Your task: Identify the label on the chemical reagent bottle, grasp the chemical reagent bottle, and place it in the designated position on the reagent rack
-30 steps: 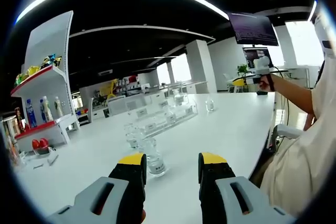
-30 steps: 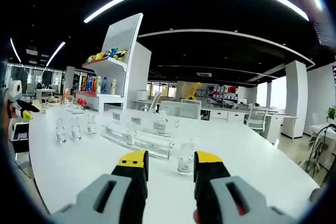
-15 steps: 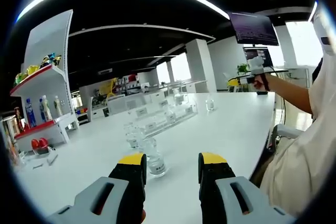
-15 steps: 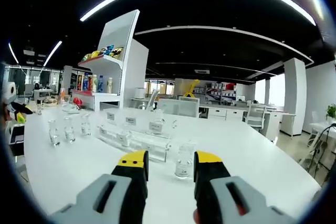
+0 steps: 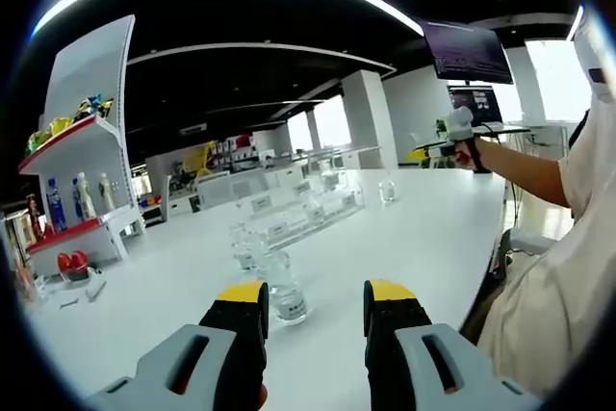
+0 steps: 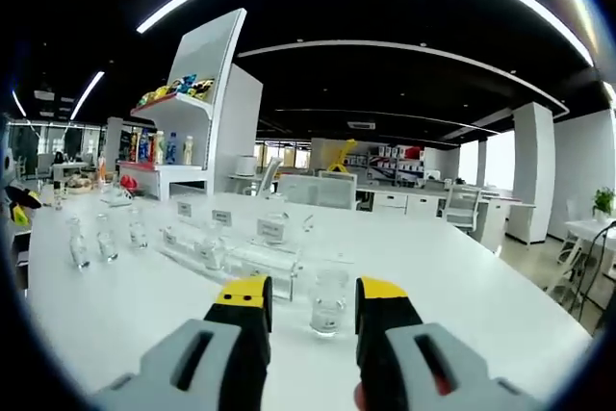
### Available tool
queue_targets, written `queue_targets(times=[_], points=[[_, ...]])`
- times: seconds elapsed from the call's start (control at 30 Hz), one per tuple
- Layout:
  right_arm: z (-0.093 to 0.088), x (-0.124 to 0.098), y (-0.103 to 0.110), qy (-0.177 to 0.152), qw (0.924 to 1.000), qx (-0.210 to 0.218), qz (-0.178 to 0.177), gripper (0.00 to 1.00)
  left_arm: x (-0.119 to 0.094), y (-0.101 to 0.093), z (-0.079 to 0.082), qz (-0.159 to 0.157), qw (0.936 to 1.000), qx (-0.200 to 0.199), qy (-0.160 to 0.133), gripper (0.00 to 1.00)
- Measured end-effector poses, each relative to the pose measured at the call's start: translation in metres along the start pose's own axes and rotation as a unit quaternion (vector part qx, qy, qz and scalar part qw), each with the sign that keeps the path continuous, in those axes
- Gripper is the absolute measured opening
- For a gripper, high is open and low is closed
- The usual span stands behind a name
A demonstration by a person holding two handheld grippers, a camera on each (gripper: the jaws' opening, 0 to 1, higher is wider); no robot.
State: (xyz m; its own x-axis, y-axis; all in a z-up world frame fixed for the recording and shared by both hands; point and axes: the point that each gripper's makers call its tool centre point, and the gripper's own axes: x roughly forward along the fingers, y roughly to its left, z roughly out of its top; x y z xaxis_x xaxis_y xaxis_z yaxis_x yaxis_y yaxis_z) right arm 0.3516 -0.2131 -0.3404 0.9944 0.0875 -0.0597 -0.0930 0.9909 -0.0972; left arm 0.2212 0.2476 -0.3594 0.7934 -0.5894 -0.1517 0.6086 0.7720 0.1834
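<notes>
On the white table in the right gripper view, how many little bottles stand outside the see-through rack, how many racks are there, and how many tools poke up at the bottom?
Loose bottles: 4
Clear rack: 1
Right tool, jaws apart: 1
Total: 6

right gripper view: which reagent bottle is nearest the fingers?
The lone clear bottle standing between the yellow fingertips, in front of the rack. The three others stand far off at left.
</notes>
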Motion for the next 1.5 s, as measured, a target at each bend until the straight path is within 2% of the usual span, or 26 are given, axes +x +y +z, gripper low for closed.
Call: queue_targets(times=[0.27,0.6,0.67,0.97,1.5], points=[[-0.012,0.016,-0.004,0.008,0.9998,0.002,-0.017,0.34,-0.001,0.004,0.0,0.005,1.0,-0.003,0.0,0.4],[-0.026,0.026,-0.002,0.002,0.9995,0.002,-0.033,0.34,0.001,0.004,-0.002,0.004,1.0,-0.002,0.004,0.4],[-0.031,0.035,-0.01,0.003,0.9994,0.002,-0.034,0.34,0.002,0.004,-0.002,0.004,1.0,-0.002,0.005,0.4],[-0.035,0.052,-0.023,-0.008,0.9995,0.003,-0.031,0.34,0.005,0.003,-0.002,0.002,1.0,-0.002,0.007,0.4],[-0.044,0.076,-0.028,0.001,0.9995,0.007,-0.031,0.33,0.008,0.003,-0.004,0.0,0.9999,-0.003,0.01,0.4]])
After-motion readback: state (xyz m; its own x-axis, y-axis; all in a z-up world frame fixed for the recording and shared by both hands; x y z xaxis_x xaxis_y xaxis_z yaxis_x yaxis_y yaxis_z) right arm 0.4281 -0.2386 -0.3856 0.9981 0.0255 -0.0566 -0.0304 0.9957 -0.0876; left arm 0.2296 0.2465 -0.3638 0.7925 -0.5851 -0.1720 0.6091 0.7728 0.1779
